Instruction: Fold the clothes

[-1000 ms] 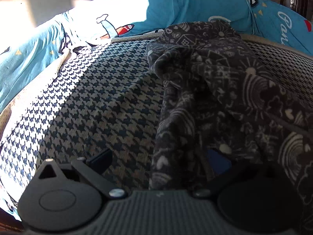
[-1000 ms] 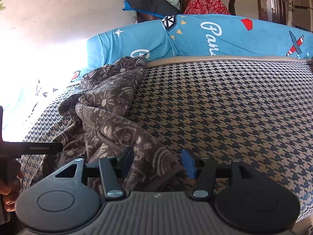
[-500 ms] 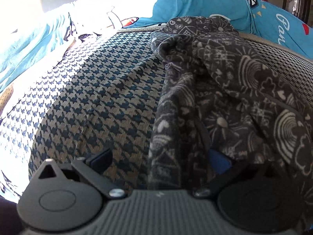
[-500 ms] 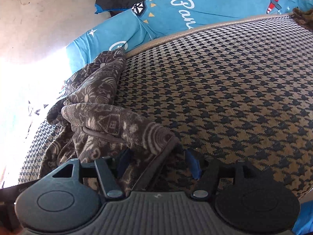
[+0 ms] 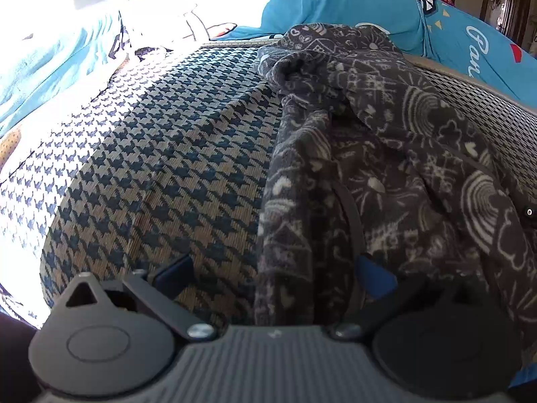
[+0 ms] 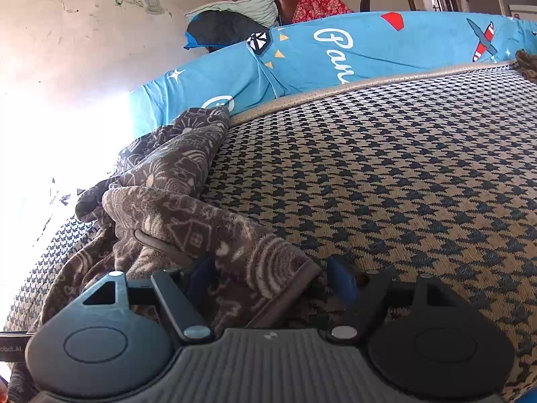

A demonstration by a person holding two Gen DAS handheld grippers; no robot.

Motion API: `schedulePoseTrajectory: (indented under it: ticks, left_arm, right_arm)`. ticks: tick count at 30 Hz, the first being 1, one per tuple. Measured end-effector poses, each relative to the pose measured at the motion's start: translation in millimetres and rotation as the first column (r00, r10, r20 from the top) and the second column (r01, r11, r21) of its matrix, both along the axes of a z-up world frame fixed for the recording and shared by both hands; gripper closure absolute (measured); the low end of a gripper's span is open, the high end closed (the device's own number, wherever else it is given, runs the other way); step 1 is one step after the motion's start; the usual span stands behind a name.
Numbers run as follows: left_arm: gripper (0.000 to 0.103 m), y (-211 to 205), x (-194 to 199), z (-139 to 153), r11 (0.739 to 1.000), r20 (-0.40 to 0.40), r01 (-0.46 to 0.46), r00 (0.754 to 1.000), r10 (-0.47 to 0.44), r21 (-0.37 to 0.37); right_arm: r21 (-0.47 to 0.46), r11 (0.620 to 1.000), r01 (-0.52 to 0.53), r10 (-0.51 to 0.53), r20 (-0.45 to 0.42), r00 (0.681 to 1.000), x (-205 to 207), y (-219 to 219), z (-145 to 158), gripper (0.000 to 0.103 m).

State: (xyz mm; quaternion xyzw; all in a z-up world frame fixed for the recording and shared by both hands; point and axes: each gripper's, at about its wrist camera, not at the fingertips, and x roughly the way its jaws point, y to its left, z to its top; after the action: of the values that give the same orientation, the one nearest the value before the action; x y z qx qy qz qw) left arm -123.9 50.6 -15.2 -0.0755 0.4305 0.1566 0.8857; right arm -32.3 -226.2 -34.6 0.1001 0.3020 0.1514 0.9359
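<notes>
STEP: laying out the grey patterned garment (image 5: 386, 154), which lies rumpled on the houndstooth mattress (image 6: 402, 184) | right tongs (image 6: 268, 282) opening, hem between, unpressed | left tongs (image 5: 272, 272) wide, straddling cloth edge | NEXT: probably regrip, spread flat.

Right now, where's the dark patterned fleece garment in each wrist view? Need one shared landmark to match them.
Left wrist: fleece garment fills the right half, running from the top centre down between the fingers.
Right wrist: it lies lower left, its hemmed corner between the fingers.
Shared landmark: the blue printed cushion behind the houndstooth cover.
</notes>
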Motion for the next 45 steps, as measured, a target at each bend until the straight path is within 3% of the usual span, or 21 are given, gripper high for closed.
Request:
schedulePoseTrajectory:
  ticks: [1,6,10,18,24,29,38,45]
  left_arm:
    - [0.0,0,0,0,1.0,0.001,0.0,1.0,0.0,-0.001]
    - [0.0,1,-3,0,1.0,0.005,-0.002,1.0,0.002,-0.001]
    - [0.0,2,-5,0,1.0,0.008,-0.006,1.0,0.006,-0.003]
    - [0.0,4,-8,-1,1.0,0.004,-0.027,1.0,0.027,0.005]
    - [0.0,4,-11,-1,1.0,0.006,-0.021,1.0,0.021,0.006]
    - [0.0,4,-14,0,1.0,0.006,-0.021,1.0,0.021,0.002]
    - [0.0,12,-22,4,0.998,0.012,-0.05,0.999,0.049,0.044]
    - [0.0,27,-27,6,0.997,0.023,-0.071,0.997,0.071,0.01]
  right_arm:
    - [-0.004,1.0,-0.002,0.002,0.004,1.0,0,0,0,0.036]
    - [0.011,1.0,0.003,-0.002,-0.004,1.0,-1,-2,2,0.077]
    - [0.034,0.999,0.0,0.0,-0.01,1.0,-3,-5,8,0.089]
    - [0.092,0.995,-0.04,0.033,0.069,0.997,-27,-6,40,0.092]
    - [0.136,0.977,-0.165,0.147,0.129,0.981,-56,4,62,0.092]
    - [0.113,0.951,-0.286,0.266,0.171,0.949,-81,30,72,0.092]
    - [0.084,0.902,-0.423,0.407,0.158,0.9,-104,75,68,0.092]
    - [0.054,0.871,-0.488,0.478,0.138,0.868,-114,100,59,0.092]
